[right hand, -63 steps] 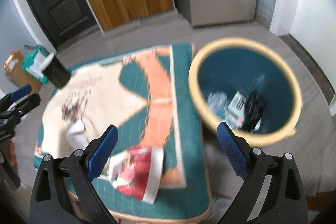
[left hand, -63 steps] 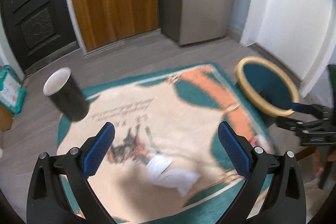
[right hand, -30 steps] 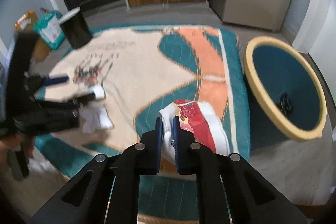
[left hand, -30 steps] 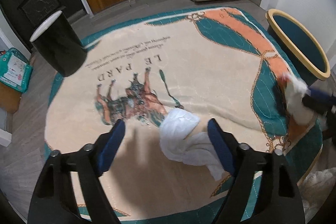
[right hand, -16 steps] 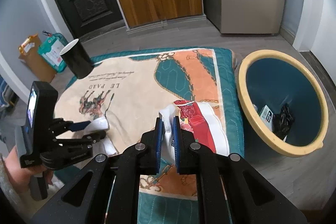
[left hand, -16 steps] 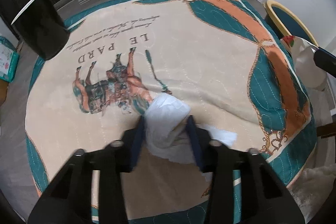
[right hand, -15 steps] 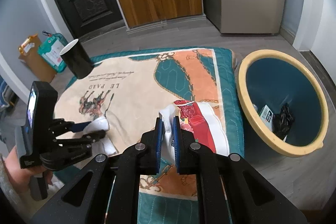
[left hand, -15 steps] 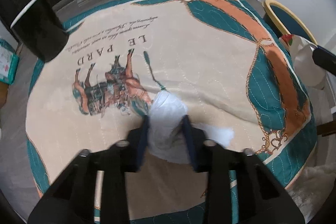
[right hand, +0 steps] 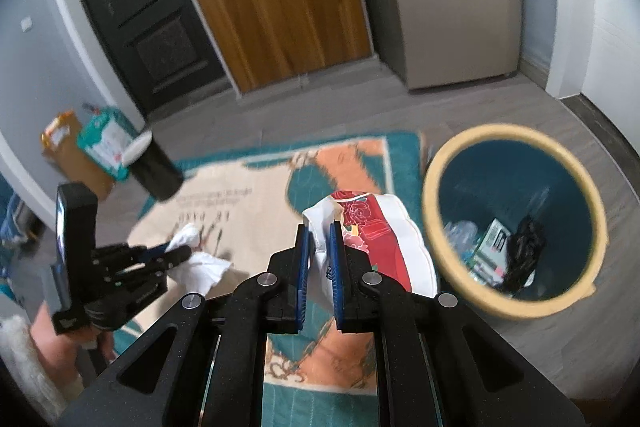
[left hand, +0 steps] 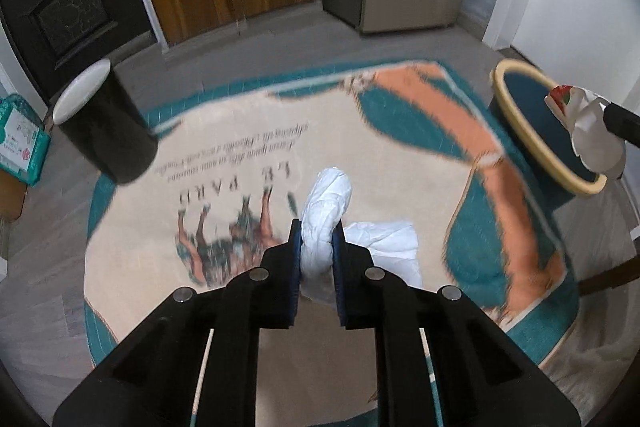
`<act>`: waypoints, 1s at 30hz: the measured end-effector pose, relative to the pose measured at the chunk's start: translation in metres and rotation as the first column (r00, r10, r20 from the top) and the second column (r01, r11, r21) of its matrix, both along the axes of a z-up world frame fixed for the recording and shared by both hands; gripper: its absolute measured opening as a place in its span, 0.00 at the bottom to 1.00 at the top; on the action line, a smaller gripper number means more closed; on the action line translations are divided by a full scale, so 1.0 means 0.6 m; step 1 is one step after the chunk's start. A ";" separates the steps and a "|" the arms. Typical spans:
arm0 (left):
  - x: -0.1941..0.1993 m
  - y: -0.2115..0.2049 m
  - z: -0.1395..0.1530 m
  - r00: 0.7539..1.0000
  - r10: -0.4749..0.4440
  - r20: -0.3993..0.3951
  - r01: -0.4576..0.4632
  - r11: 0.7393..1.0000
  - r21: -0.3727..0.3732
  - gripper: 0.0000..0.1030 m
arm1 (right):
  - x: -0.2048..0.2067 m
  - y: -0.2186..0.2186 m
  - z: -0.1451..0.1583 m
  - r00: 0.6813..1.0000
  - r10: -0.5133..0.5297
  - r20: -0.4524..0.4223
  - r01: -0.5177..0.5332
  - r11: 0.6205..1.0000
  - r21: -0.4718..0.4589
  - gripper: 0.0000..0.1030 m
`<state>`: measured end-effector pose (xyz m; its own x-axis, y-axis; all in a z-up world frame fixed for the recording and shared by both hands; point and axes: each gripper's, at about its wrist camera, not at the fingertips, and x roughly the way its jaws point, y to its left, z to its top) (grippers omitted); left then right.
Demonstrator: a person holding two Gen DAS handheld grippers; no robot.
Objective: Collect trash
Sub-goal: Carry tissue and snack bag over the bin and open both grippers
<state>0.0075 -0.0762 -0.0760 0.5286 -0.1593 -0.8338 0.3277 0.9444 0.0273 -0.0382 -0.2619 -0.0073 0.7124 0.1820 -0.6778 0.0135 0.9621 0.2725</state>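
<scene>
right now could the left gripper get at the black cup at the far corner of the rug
Probably not as things stand. The left gripper is shut on the white tissue, so its jaws are occupied. The way to the black cup over the rug looks free, so it could after dropping the tissue.

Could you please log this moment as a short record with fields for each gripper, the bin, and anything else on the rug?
left gripper: shut on the white tissue, lifted off the rug
right gripper: shut on the red and white wrapper, held beside the bin
bin: teal with a yellow rim, standing off the rug's right edge; holds a small box, a black item and clear plastic
black cup: on the rug's far left edge, white inside
not yet done: neither held piece is in the bin
</scene>
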 end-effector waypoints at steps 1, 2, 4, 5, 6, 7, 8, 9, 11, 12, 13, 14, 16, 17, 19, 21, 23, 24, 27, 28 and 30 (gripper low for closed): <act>0.001 -0.007 0.011 1.000 -0.007 0.016 0.007 1.000 -0.006 0.13 | 0.000 -0.008 0.007 1.000 -0.009 0.010 0.009 1.000 0.006 0.11; 0.004 -0.016 0.019 1.000 -0.013 0.026 0.013 1.000 -0.011 0.13 | -0.002 -0.019 0.016 1.000 -0.021 0.022 0.020 1.000 0.012 0.11; 0.008 -0.041 0.040 0.998 -0.035 0.053 0.036 0.999 -0.014 0.13 | -0.005 -0.043 0.037 0.998 -0.047 0.048 0.047 0.999 0.011 0.11; 0.009 -0.052 0.051 0.997 -0.050 0.061 0.051 0.998 -0.021 0.13 | -0.004 -0.053 0.045 0.997 -0.055 0.056 0.054 0.998 0.012 0.11; 0.012 -0.068 0.067 0.995 -0.068 0.071 0.071 0.997 -0.033 0.13 | -0.003 -0.062 0.053 0.996 -0.058 0.063 0.058 0.998 0.014 0.11; 0.016 -0.081 0.079 0.994 -0.082 0.078 0.086 0.995 -0.044 0.13 | 0.000 -0.076 0.066 0.995 -0.058 0.079 0.057 0.998 0.013 0.11; 0.020 -0.099 0.099 0.991 -0.103 0.091 0.108 0.993 -0.057 0.13 | 0.002 -0.091 0.080 0.994 -0.060 0.096 0.060 0.998 0.001 0.11; 0.022 -0.115 0.118 0.987 -0.120 0.108 0.128 0.989 -0.069 0.13 | 0.002 -0.100 0.089 0.992 -0.064 0.108 0.065 0.998 -0.008 0.11; 0.025 -0.155 0.162 0.975 -0.160 0.153 0.176 0.979 -0.100 0.13 | -0.001 -0.139 0.110 0.985 -0.100 0.140 0.101 0.995 -0.001 0.11; 0.027 -0.171 0.175 0.971 -0.177 0.162 0.197 0.974 -0.114 0.13 | -0.002 -0.154 0.114 0.983 -0.115 0.145 0.114 0.993 0.013 0.11; 0.029 -0.188 0.186 0.966 -0.197 0.170 0.219 0.968 -0.123 0.13 | -0.004 -0.176 0.115 0.980 -0.135 0.147 0.132 0.991 0.032 0.11; 0.030 -0.211 0.196 0.957 -0.229 0.176 0.252 0.960 -0.122 0.13 | -0.005 -0.190 0.113 0.979 -0.146 0.146 0.142 0.989 0.037 0.11; 0.029 -0.250 0.205 0.935 -0.294 0.197 0.314 0.946 -0.078 0.13 | -0.007 -0.220 0.101 0.977 -0.164 0.134 0.163 0.986 0.021 0.11; 0.029 -0.269 0.206 0.923 -0.324 0.209 0.342 0.938 -0.054 0.13 | -0.009 -0.235 0.091 0.976 -0.177 0.123 0.176 0.984 0.020 0.11; 0.032 -0.288 0.200 0.917 -0.339 0.211 0.360 0.931 -0.067 0.13 | -0.011 -0.261 0.073 0.974 -0.208 0.093 0.204 0.978 0.053 0.11; 0.038 -0.302 0.182 0.929 -0.321 0.183 0.346 0.930 -0.123 0.13 | -0.008 -0.281 0.050 0.970 -0.234 0.060 0.230 0.971 0.066 0.11; 0.050 -0.325 0.157 0.936 -0.328 0.128 0.344 0.929 -0.138 0.13 | 0.000 -0.298 0.027 0.966 -0.257 0.028 0.255 0.965 0.065 0.11; 0.053 -0.334 0.148 0.936 -0.332 0.119 0.346 0.928 -0.135 0.13 | 0.003 -0.304 0.015 0.964 -0.267 0.011 0.266 0.961 0.075 0.11; 0.056 -0.357 0.128 0.929 -0.356 0.105 0.366 0.924 -0.110 0.13 | 0.014 -0.317 -0.009 0.960 -0.277 -0.031 0.278 0.956 0.091 0.11; 0.055 -0.366 0.121 0.925 -0.365 0.102 0.375 0.922 -0.100 0.13 | 0.016 -0.320 -0.022 0.959 -0.277 -0.051 0.281 0.955 0.093 0.11; 0.054 -0.378 0.110 0.920 -0.380 0.101 0.388 0.918 -0.083 0.13 | 0.016 -0.325 -0.045 0.956 -0.278 -0.089 0.288 0.950 0.123 0.11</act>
